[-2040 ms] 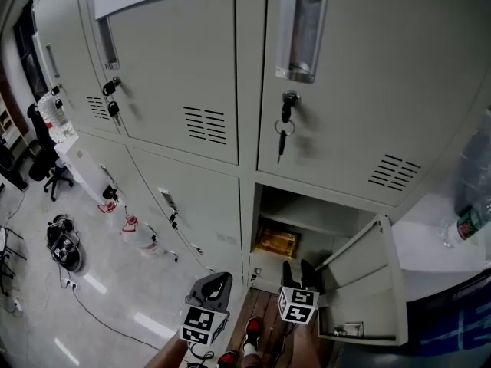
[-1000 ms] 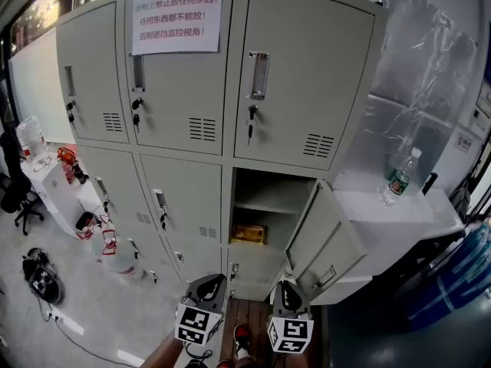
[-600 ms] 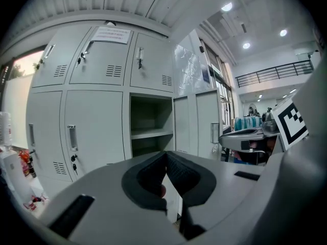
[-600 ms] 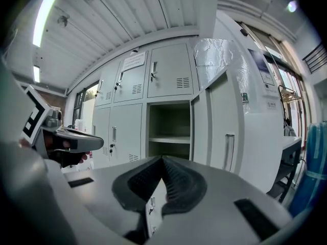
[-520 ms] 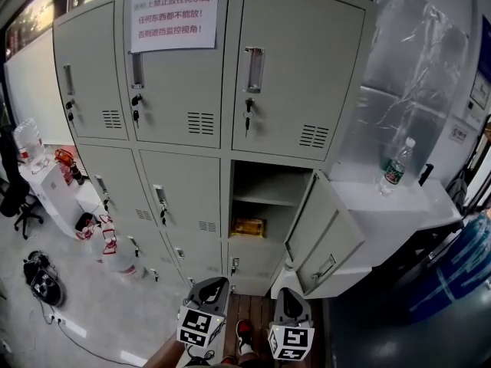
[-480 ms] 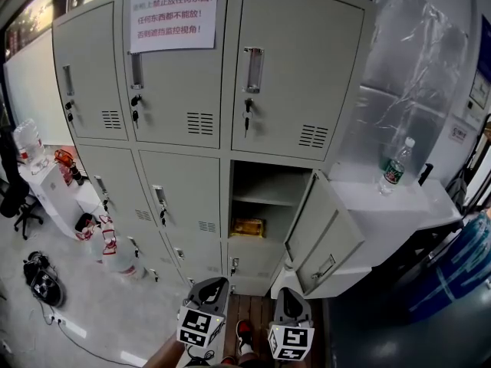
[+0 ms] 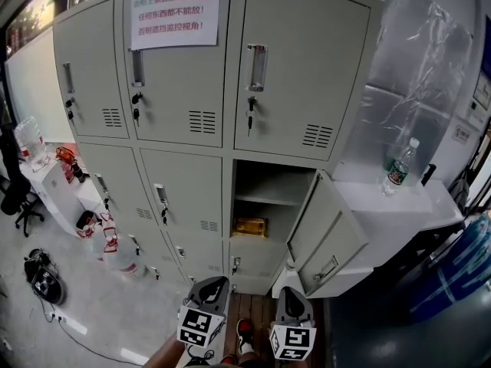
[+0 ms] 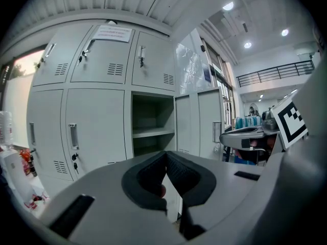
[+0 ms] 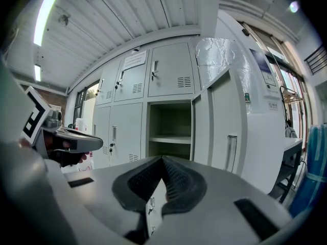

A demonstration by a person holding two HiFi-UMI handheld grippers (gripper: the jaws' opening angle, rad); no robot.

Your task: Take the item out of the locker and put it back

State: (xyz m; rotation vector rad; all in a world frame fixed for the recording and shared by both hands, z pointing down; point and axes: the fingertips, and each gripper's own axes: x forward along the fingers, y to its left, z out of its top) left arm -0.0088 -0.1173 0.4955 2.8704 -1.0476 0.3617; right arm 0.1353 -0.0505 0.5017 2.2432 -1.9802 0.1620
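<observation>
Head view: the locker point(image 7: 307, 67) fills the upper frame. Its open compartment point(image 7: 268, 186) is at centre, and the door point(image 7: 326, 232) is swung out to the right. The item point(image 7: 249, 226), a yellow-brown pack, lies on the lower level of that compartment, as in the earlier frames. Two seconds ago the locker filled the frame and the right claw was at the door edge. Now the left claw point(image 7: 215, 286) and right claw point(image 7: 288, 294) sit side by side at bottom centre, well apart from the locker. A bottle point(image 7: 399, 171) stands on the white counter point(image 7: 430, 205) at right.

Left gripper view: the left claw point(image 8: 165, 156) has its pads together with nothing between them. Its body hides the compartment's lower level.

Right gripper view: the right claw point(image 9: 162, 160) is fully closed and empty. The door point(image 9: 219, 126) stands right of centre.
</observation>
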